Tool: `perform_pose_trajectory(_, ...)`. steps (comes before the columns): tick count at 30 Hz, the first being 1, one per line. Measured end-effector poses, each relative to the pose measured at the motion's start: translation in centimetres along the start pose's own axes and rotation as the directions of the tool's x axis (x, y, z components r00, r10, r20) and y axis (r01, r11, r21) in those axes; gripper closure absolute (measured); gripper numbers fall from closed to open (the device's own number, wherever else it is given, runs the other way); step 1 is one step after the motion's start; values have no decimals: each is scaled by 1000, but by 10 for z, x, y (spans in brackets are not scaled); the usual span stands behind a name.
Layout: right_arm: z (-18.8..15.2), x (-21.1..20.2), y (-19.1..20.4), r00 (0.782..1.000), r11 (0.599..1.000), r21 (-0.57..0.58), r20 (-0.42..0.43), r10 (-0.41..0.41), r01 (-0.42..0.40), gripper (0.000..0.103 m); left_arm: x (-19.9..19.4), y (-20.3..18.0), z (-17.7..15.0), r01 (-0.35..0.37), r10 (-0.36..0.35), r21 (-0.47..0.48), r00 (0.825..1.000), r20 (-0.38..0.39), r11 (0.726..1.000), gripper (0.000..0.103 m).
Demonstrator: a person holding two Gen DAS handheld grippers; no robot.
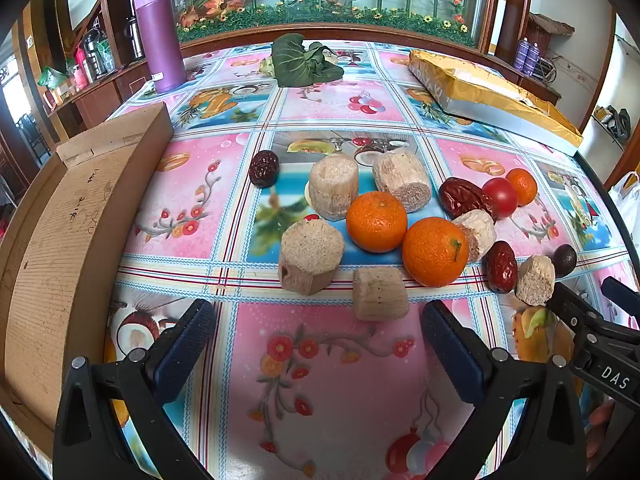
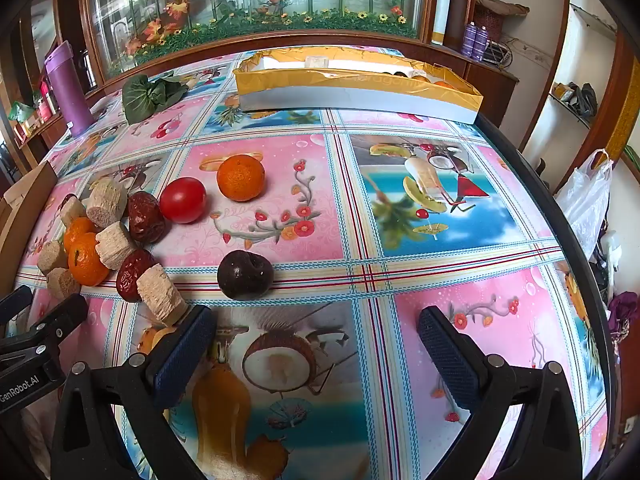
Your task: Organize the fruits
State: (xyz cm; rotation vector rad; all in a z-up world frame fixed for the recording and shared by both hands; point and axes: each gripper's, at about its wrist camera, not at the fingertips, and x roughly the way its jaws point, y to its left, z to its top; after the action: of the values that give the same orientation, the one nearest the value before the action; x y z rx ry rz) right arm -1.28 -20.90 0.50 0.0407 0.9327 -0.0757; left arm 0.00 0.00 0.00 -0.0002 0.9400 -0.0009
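Observation:
Loose fruit lies on the patterned tablecloth. In the left wrist view two oranges sit among several beige sugarcane chunks, red dates, a tomato and a small orange. My left gripper stands open just short of the nearest chunk, holding nothing. In the right wrist view a dark plum lies ahead of my open right gripper, with a tomato and an orange beyond. The right gripper also shows at the left view's right edge.
A brown cardboard box stands at the left. A yellow-edged box holding some fruit sits at the far side. A purple flask and a leafy green vegetable are at the back. The table edge runs along the right.

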Motion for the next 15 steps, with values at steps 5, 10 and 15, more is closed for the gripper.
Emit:
perform_pose_trajectory(5, 0, 0, 0, 1000, 1000, 1, -1, 1, -1, 1, 0, 0, 2, 15, -14, 30, 999, -34, 999, 0)
perform_pose_trajectory(10, 6, 2, 1, 999, 1000, 11, -52, -5, 6, 1, 1, 2, 0, 73, -68, 93, 996, -56, 993, 0)
perform_pose_trajectory(15, 4, 2, 2, 998, 999, 30, -55, -20, 22, 1, -18, 11, -10, 121, -119, 61, 992, -47, 991, 8)
